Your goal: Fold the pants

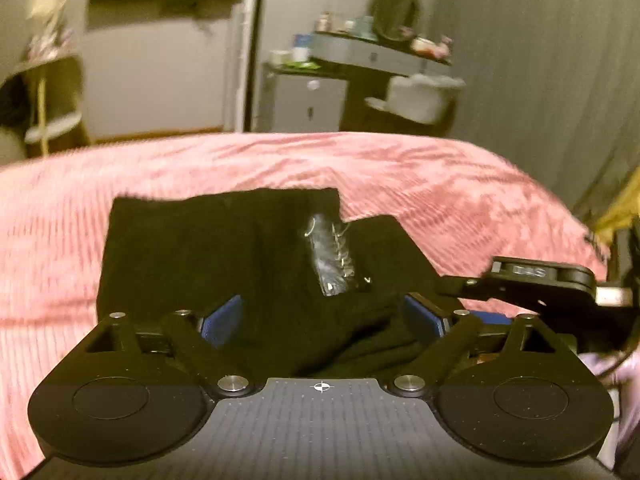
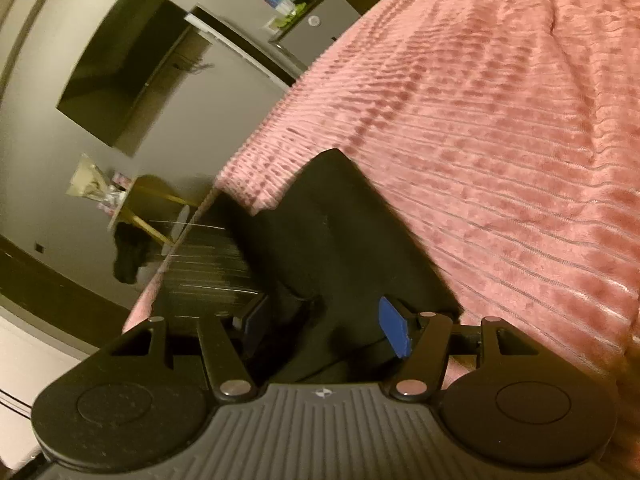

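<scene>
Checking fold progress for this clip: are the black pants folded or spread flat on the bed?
Folded. The pants form a compact, layered block with a straight far edge on the pink bedspread; no legs stretch out.

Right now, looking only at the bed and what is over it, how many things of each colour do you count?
Black: 3, the folded pants, the left gripper and the right gripper, each with blue pads on its jaws.
Pink: 1, the ribbed bedspread.
Total: 4
</scene>
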`<state>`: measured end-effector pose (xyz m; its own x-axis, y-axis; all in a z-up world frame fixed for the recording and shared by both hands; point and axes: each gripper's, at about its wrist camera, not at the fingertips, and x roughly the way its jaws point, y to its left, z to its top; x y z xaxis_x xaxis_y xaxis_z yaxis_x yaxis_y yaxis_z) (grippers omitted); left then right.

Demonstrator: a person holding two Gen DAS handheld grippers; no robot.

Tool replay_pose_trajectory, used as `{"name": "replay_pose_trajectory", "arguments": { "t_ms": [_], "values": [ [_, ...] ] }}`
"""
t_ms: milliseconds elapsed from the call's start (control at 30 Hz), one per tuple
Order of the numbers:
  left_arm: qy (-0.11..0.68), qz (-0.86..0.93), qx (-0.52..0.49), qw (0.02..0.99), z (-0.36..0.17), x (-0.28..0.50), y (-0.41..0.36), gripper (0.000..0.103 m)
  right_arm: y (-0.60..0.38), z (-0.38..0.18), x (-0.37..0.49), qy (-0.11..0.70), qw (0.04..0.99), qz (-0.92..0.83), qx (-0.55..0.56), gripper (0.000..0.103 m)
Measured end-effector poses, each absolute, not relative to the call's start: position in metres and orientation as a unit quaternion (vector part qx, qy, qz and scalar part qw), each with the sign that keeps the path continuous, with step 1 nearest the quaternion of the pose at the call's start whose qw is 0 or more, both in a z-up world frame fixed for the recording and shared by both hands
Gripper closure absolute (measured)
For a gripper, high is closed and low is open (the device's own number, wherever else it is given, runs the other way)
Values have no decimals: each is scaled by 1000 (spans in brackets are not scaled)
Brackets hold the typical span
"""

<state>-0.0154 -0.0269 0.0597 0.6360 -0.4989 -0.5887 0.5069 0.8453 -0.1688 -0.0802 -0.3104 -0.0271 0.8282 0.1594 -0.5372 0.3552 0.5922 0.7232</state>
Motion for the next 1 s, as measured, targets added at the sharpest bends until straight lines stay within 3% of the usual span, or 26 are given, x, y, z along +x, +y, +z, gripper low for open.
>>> {"name": "replay_pose_trajectory", "arguments": {
  "t_ms": [267,400,467,567,700,800,867,1000],
  "values": [
    [362,-30,-135,922,29,29,69,5,-310,-33,-41,334,807,27,486,24],
    [420,34,-227,878,-4,45,106,5,-309,-42,-16,357,805,12,474,24],
    [410,41,-258,874,-8,49,117,3,-313,-49,-8,359,799,13,481,21],
    [416,31,-230,879,-13,51,115,2,-309,-52,3,357,795,32,489,4],
    [430,11,-185,884,-16,53,97,2,-300,-52,18,351,797,47,490,4],
    [430,13,-184,884,-18,53,97,1,-296,-53,26,355,796,53,487,19],
    [430,15,-192,882,-19,53,100,1,-296,-58,29,366,789,58,490,50],
    [429,16,-193,882,-14,50,101,1,-300,-64,28,362,777,73,509,50]
  ]
}}
